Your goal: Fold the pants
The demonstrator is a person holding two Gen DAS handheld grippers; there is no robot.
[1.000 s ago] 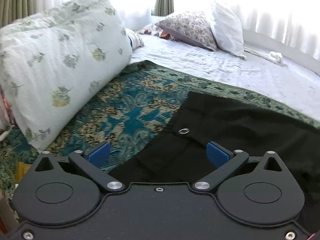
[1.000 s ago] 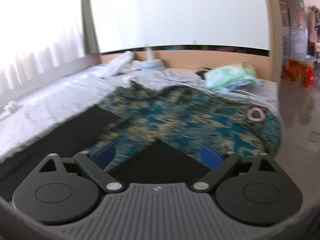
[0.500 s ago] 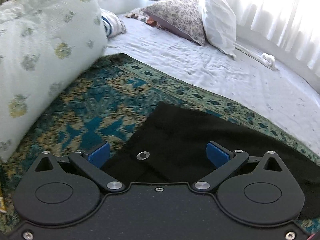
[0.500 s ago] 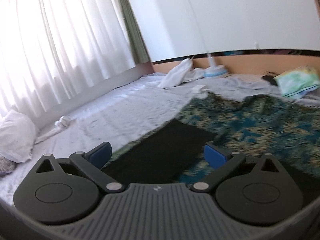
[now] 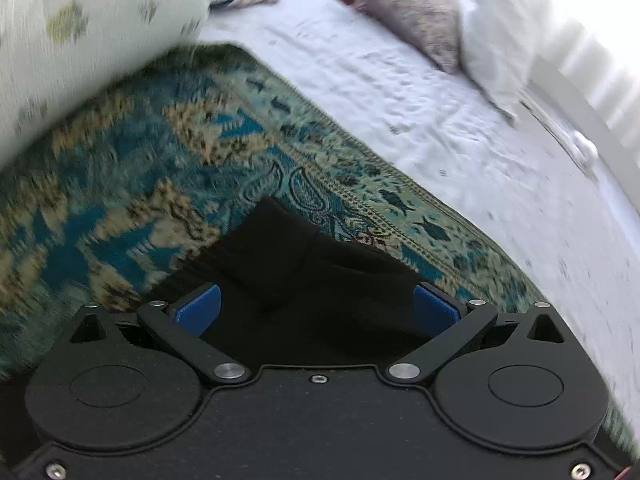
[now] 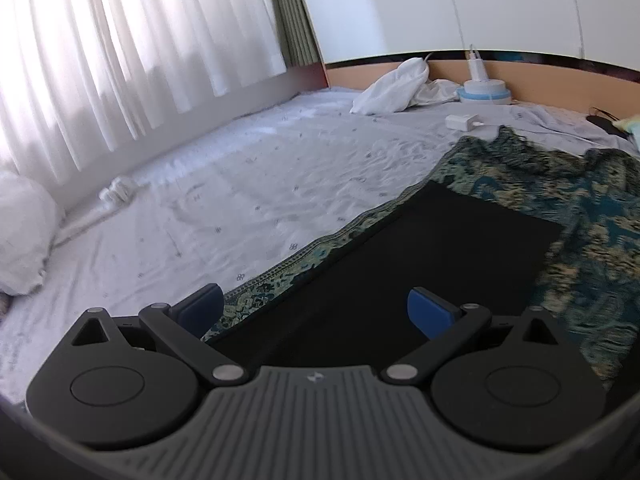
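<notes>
Since a second ago, both claws are closing in on the cloth: the left gripper (image 5: 316, 306) is dropping onto the waist end, so the metal snap seen earlier is now out of sight, and the right gripper (image 6: 316, 308) is swinging from the foot of the bed toward the window side. Both are standing spread wide, released, with nothing between the blue pads.

The black pants (image 5: 304, 272) are lying flat on the patterned blanket (image 5: 160, 184). In the left wrist view a raised fold of them is sitting at 12 o'clock, just ahead of the jaws. In the right wrist view one leg (image 6: 432, 252) is stretching away toward 1 o'clock, its long axis running roughly along the fingers, the hem at the far end.

Judging by this, each claw is nearest its own end.

The blanket is covering a pale bedsheet (image 6: 224, 200), with a pillow (image 5: 500, 40) at 1 o'clock in the left view and white curtains (image 6: 120, 48) at 10 o'clock in the right.
</notes>
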